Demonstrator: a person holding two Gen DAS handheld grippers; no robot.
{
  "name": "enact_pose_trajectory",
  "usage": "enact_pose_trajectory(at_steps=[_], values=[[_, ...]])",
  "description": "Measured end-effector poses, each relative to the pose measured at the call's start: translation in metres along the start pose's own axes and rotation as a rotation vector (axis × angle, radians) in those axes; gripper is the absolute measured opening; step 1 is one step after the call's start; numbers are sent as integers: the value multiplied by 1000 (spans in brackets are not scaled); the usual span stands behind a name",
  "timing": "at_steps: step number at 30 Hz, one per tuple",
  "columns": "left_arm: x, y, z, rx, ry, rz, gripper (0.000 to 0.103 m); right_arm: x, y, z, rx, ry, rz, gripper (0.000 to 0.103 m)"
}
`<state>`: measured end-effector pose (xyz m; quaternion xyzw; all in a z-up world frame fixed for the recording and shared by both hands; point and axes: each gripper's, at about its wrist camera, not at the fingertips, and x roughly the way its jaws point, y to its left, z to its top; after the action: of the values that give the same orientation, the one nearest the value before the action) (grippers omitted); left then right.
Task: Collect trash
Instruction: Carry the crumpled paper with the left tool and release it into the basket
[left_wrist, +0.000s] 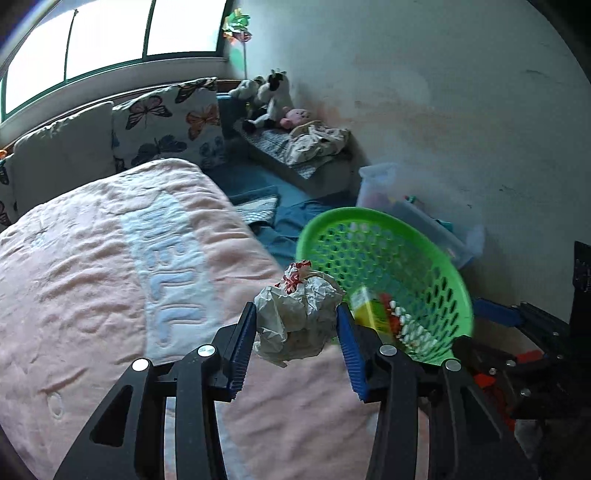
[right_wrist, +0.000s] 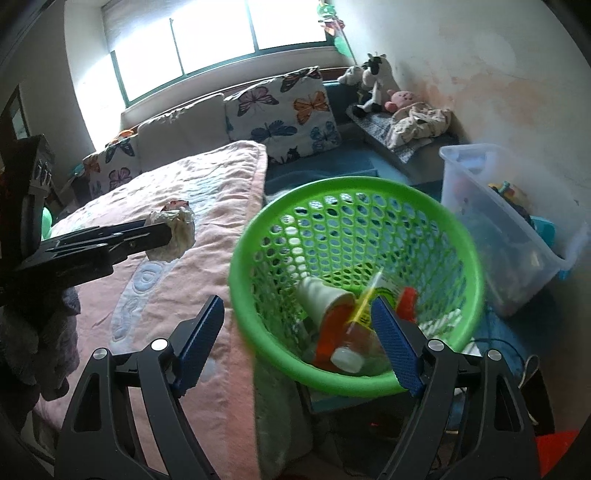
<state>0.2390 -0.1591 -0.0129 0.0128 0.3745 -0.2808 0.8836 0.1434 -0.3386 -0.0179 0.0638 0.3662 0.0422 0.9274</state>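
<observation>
Crumpled paper wrapper (left_wrist: 297, 317) sits pinched between left gripper (left_wrist: 295, 325) pads, above the pink blanket (left_wrist: 92, 258). Green basket (right_wrist: 354, 280) at its 3 o'clock, rim between right gripper (right_wrist: 299, 332) wide-spread jaws; whether the pads press it is unclear. Bottle (right_wrist: 343, 332) lies inside.

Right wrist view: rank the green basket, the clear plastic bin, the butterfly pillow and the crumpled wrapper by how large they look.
1. green basket, though nearest the camera.
2-3. clear plastic bin and butterfly pillow look alike; not ranked.
4. crumpled wrapper, clamped in the left gripper.
</observation>
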Motion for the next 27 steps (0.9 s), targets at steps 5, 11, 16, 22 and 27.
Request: enact_pose_trajectory(at_steps=[5,11,16,22,27], values=[[5,-23,0,11,9,-35,43,-6,-15,-4,15,-1,-28,81],[17,-46,1,34,36,-56,43,-13,-36,-11,46,-2,-65,81],[31,-59,2,42,67,-72,44,-18,-53,-19,70,2,-100,81],[44,-71,-1,50,105,-75,48,-20,-68,-28,107,11,-114,81],[50,-74,-5,49,118,-69,53,-21,-72,-31,123,15,-114,81]])
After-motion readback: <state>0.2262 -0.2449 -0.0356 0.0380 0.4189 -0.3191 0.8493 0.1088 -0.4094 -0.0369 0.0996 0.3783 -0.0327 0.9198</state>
